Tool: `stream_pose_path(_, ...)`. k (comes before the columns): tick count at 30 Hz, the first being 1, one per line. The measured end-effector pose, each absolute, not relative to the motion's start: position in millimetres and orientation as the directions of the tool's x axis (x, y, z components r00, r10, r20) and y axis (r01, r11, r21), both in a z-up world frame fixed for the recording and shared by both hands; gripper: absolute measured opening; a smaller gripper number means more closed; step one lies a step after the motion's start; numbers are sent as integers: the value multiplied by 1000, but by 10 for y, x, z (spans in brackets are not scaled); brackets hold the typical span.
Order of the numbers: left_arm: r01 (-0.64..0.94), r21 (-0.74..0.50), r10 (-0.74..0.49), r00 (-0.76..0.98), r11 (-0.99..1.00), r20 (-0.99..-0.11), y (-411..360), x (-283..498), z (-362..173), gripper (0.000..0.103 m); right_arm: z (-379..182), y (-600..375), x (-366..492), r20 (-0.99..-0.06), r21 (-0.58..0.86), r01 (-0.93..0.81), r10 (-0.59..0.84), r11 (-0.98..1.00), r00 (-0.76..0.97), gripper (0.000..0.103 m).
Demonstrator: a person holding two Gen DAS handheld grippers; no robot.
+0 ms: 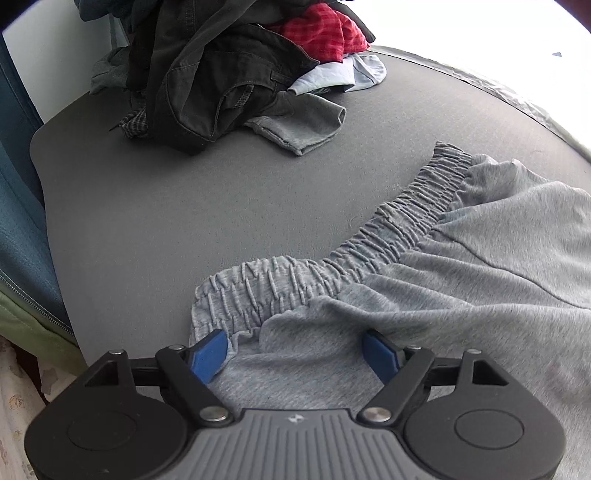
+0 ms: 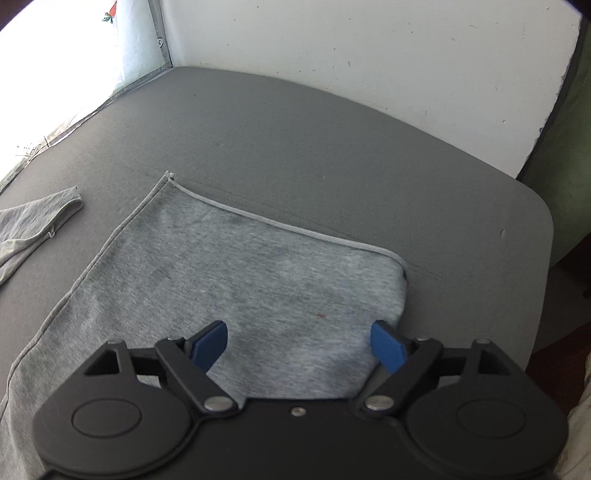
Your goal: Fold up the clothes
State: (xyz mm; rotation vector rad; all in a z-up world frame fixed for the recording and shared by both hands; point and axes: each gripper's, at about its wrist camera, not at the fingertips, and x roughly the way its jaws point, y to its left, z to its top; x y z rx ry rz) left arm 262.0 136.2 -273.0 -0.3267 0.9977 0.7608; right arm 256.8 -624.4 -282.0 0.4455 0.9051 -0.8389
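We see shorts [image 1: 461,266] laid flat, unfolded; pile [image 1: 221,74] untouched. Left tool [image 1: 295,354] and right tool [image 2: 299,347] both gape, empty.

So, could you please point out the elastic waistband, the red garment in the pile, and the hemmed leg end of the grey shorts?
Elastic waistband [image 1: 369,236]: left wrist view, on the gathered ribbing mid-band.
Red garment [image 1: 317,29]: left wrist view, on its checked fabric atop the pile.
Hemmed leg end [image 2: 280,225]: right wrist view, on the stitched hem edge.

A dark grey padded table top [image 1: 155,221] carries grey sweat shorts [image 1: 461,266] spread at the near side and a heap of mixed clothes [image 1: 221,74] at its far left.
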Motion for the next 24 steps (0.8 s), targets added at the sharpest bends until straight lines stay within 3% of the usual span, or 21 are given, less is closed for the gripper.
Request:
stream_pose_path(9, -636, 109, 455, 411, 764, -790, 1135, 3301, -2392, 82, -2597, -5911, 3658, -785, -38, 646, -423, 763, 454, 88)
stream_pose_path(19, -543, 172, 411, 356, 822, -840, 926, 4315, -2837, 83, -2675, -4938, 4935, -797, 12, 352, -204, 936, 569, 88)
stream_pose_path(21, -556, 168, 417, 359, 814, -835, 912, 4415, -2902, 90, -2672, -4747, 5123, -791, 31, 306, -164, 951, 590, 88)
stream_pose_path(24, -566, 155, 417, 370, 810, -830, 919, 4513, -2938, 93, -2639, -4550, 5291, -773, 70, 250, -107, 966, 626, 78)
